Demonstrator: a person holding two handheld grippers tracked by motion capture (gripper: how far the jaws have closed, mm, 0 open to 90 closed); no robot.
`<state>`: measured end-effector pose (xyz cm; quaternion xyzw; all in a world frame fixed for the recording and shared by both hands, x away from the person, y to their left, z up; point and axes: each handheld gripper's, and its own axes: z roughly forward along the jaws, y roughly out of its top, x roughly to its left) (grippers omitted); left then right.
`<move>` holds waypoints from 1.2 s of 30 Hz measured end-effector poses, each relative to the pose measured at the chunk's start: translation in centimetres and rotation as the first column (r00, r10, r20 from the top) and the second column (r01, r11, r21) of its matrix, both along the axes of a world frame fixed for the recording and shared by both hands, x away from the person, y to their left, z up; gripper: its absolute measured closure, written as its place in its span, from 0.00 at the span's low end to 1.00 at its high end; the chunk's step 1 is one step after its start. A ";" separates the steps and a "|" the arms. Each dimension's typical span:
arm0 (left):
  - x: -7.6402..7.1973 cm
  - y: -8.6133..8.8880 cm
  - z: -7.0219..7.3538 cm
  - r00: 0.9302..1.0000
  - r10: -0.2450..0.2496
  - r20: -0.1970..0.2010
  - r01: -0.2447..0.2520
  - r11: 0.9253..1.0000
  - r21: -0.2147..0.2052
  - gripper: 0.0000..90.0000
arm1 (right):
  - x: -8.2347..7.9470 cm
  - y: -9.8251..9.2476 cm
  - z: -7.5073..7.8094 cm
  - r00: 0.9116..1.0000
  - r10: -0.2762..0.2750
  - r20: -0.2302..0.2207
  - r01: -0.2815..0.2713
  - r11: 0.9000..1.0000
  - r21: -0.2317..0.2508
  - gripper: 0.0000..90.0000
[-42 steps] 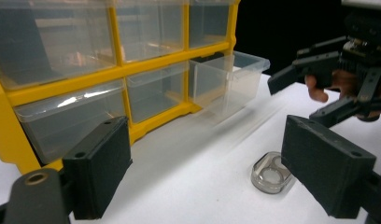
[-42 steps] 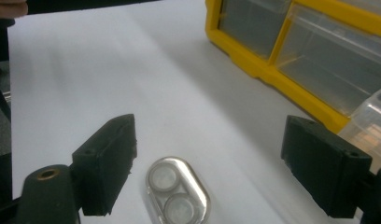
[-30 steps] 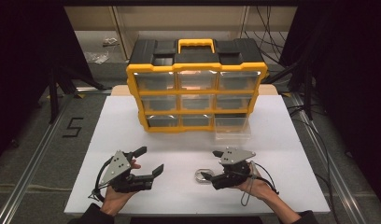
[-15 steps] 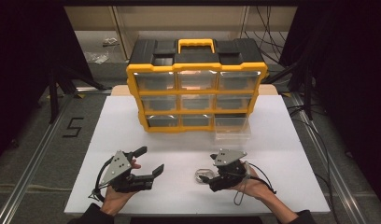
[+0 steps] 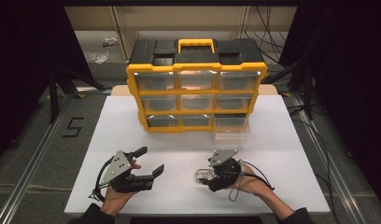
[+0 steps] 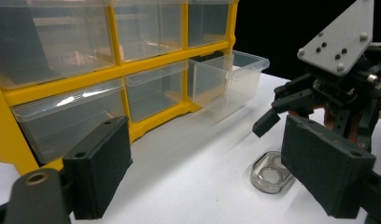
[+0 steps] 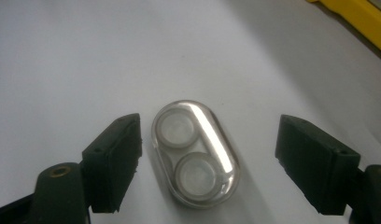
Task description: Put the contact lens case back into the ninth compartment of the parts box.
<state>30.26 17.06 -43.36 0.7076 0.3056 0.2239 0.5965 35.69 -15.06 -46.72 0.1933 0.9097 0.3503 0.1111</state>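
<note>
One yellow and black drawer cabinet [image 5: 196, 84] is standing at the back of one white table [image 5: 282, 154]. Nine clear drawers are showing in its front, three rows of three, and one of them, the bottom right drawer [image 5: 231, 128], is sticking out while the other eight are sitting flush. One yellow handle [image 5: 196, 44] is crowning the cabinet. One clear oval case [image 7: 194, 152] is lying on the table, with two round wells showing in it. Two grippers are hovering over the table, the left gripper [image 5: 150, 161] and the right gripper [image 5: 206, 175], each showing two black jaws, four jaws in all, and two hands are holding them
</note>
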 end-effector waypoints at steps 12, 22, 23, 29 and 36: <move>-0.1 0.0 0.0 1.000 0.001 -0.002 -0.001 1.000 -0.001 0.17 | 0.1 1.1 -0.8 0.999 0.054 -0.005 -0.054 0.997 -0.055 0.35; -0.1 0.0 0.0 1.000 0.001 -0.002 -0.001 1.000 0.001 0.17 | 0.1 1.5 -1.3 0.997 0.070 -0.016 -0.072 0.994 -0.086 0.40; -0.1 0.0 0.0 1.000 0.000 -0.001 0.000 1.000 0.003 0.17 | 0.1 1.5 -1.4 0.998 0.063 -0.021 -0.065 0.994 -0.092 0.41; -0.1 0.0 0.0 1.000 0.001 -0.001 -0.001 1.000 0.002 0.18 | 0.4 1.3 -1.5 0.997 0.059 -0.040 -0.062 0.995 -0.082 0.47; -0.1 0.1 0.0 1.000 0.003 -0.002 -0.003 1.000 -0.003 0.18 | 0.4 1.3 -1.4 0.996 0.058 -0.068 -0.063 0.994 -0.086 0.55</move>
